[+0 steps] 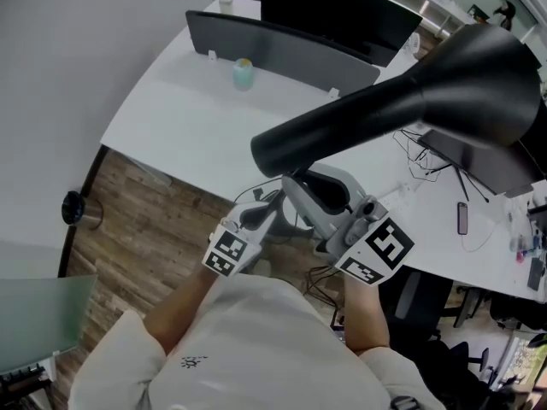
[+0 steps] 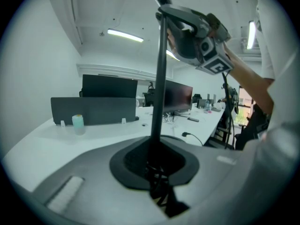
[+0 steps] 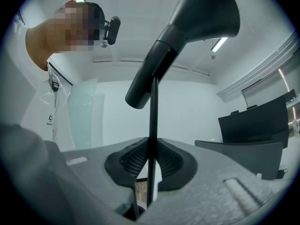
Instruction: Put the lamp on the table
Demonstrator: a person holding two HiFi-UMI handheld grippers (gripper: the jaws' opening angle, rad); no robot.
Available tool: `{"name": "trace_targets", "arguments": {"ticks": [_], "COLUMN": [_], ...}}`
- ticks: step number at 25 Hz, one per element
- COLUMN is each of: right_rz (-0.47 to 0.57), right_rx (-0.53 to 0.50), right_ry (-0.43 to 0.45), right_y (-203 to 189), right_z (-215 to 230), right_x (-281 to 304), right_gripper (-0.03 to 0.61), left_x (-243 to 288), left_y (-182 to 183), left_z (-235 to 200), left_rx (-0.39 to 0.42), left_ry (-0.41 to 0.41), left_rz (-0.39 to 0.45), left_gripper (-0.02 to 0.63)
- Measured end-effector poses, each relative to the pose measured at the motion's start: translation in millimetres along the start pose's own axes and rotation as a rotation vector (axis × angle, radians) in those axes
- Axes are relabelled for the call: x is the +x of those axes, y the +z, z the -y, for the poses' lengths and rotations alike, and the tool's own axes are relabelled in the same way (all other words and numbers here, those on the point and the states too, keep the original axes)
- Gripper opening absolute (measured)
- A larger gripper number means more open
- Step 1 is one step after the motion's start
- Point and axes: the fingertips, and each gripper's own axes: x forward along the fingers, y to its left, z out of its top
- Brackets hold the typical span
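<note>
I hold a black lamp in the air over the gap in front of the white table (image 1: 184, 131). Its big cone-shaped shade and tube (image 1: 410, 101) fill the head view. My left gripper (image 1: 263, 218) is shut on the thin black pole (image 2: 159, 102), which rises from between its jaws (image 2: 154, 165). My right gripper (image 1: 314, 193) is shut on the same pole (image 3: 153, 121) higher up, and it shows as the grey body (image 2: 199, 39) in the left gripper view. From the right gripper's jaws (image 3: 149, 172) the pole runs up to the shade (image 3: 197, 27). The lamp's base is hidden.
On the table stand a teal bottle (image 1: 244, 73), a dark grey divider (image 1: 282, 51), monitors (image 1: 338, 7), loose cables (image 1: 427, 156) and a small dark device (image 1: 462, 218). Wooden floor (image 1: 128, 220) lies below me. A black chair (image 1: 427, 314) stands at the right.
</note>
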Motion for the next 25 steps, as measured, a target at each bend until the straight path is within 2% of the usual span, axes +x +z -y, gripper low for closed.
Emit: {"name": "trace_targets", "arguments": {"ticks": [10, 25], "right_rz": [-0.002, -0.016], "right_rx": [-0.003, -0.022], "right_ry": [-0.061, -0.222], "right_y": [-5, -7], "right_z": [32, 112], "right_x": [12, 60], "right_gripper": [0.044, 0.044], "left_x": [24, 77], "left_y": [4, 25], "left_z": [-21, -101], "left_rx": [0.017, 0.082], "left_ry": [-0.059, -0.191], "left_rz": [-0.008, -0.019], "left_gripper": [0.031, 0.031]}}
